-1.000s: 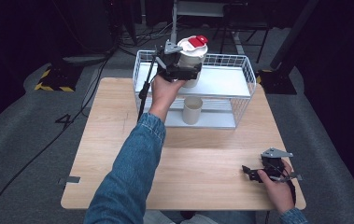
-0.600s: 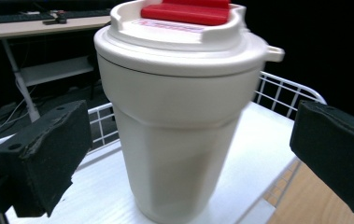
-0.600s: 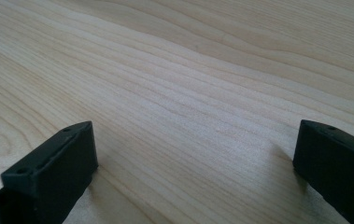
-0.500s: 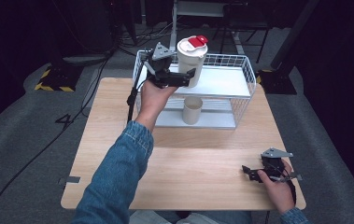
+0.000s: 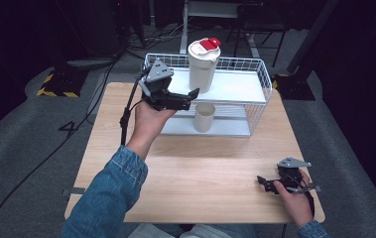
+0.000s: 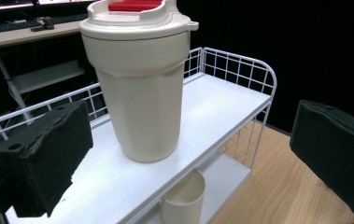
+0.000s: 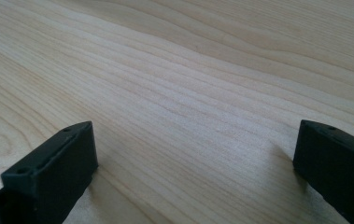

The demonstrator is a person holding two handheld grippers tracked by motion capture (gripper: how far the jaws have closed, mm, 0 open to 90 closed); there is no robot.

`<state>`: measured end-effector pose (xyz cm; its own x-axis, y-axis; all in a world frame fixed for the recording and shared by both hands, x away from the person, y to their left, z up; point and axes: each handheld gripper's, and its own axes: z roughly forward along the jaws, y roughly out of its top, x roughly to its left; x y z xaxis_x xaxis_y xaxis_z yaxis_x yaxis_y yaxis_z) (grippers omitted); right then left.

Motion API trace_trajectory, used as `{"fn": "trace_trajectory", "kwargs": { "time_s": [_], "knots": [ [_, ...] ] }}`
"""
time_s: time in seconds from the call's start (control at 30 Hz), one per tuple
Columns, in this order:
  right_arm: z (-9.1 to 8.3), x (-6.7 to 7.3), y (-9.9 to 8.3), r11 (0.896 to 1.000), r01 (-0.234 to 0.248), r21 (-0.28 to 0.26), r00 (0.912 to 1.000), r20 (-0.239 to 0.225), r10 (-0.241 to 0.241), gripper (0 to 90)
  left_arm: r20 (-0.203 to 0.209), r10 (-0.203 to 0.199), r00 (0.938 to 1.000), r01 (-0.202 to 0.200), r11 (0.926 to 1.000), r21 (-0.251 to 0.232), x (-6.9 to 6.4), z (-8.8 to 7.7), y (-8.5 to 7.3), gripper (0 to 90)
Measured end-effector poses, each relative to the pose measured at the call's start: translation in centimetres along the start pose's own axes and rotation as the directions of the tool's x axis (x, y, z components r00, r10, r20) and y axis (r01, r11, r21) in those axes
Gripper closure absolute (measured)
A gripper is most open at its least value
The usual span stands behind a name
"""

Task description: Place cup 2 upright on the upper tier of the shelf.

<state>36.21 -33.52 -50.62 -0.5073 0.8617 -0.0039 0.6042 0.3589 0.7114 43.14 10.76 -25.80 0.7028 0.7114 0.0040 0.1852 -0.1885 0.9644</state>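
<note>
A cream tumbler [image 5: 203, 67] with a red-tabbed lid stands upright on the top shelf of a white wire rack [image 5: 240, 89]. My left gripper [image 5: 190, 97] hovers just left of it, open and holding nothing. In the left gripper view the tumbler [image 6: 139, 93] stands ahead of the wide-apart black pads [image 6: 48, 158], clear of both. A small cream cup [image 5: 204, 117] sits on the lower shelf, also seen as the cup [image 6: 184, 200] under the shelf board. My right gripper [image 5: 266, 182] rests open on the wooden table [image 5: 200, 173] at the front right, with bare wood [image 7: 188, 70] between its jaws.
The rack's wire rim [image 6: 230, 70] fences the top shelf at the back and at the far end. Dark floor with cables surrounds the table. A black cable [image 5: 124, 116] trails down from the left gripper.
The left gripper set the tumbler on the top shelf, let go, and drew back to the left and toward the person. The right gripper has stayed still.
</note>
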Motion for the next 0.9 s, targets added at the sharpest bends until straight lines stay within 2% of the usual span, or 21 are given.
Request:
{"fn": "trace_trajectory", "kwargs": {
  "time_s": [0.13,0.43,0.57,0.73,0.9],
  "knots": [
    [0.0,0.0,0.0,1.0,0.0,0.0,1.0,0.0,0.0,0.0,0.022,-0.014,0.9997,0.014,0.9999,0.0,-0.1,-2.0,-0.5,0.0],
    [0.0,0.0,0.0,1.0,0.001,0.0,1.0,0.0,-0.001,0.0,0.015,0.007,0.9999,-0.007,0.9998,0.02,-0.8,-6.0,-2.5,0.0],
    [0.0,0.0,0.0,1.0,0.001,0.0,1.0,0.0,-0.001,0.0,-0.012,0.038,0.9992,-0.037,0.998,0.052,-1.1,-7.0,-3.6,0.0],
    [0.0,0.0,0.0,1.0,0.001,0.0,1.0,0.0,-0.001,0.0,0.0,0.002,1.0,-0.002,0.9979,0.064,-1.0,-8.1,-5.3,0.0],
    [0.0,0.0,0.0,1.0,0.001,0.0,1.0,0.0,-0.001,0.0,-0.008,0.002,1.0,-0.001,0.9954,0.096,-1.2,-8.9,-6.7,0.1]
  ]
}}
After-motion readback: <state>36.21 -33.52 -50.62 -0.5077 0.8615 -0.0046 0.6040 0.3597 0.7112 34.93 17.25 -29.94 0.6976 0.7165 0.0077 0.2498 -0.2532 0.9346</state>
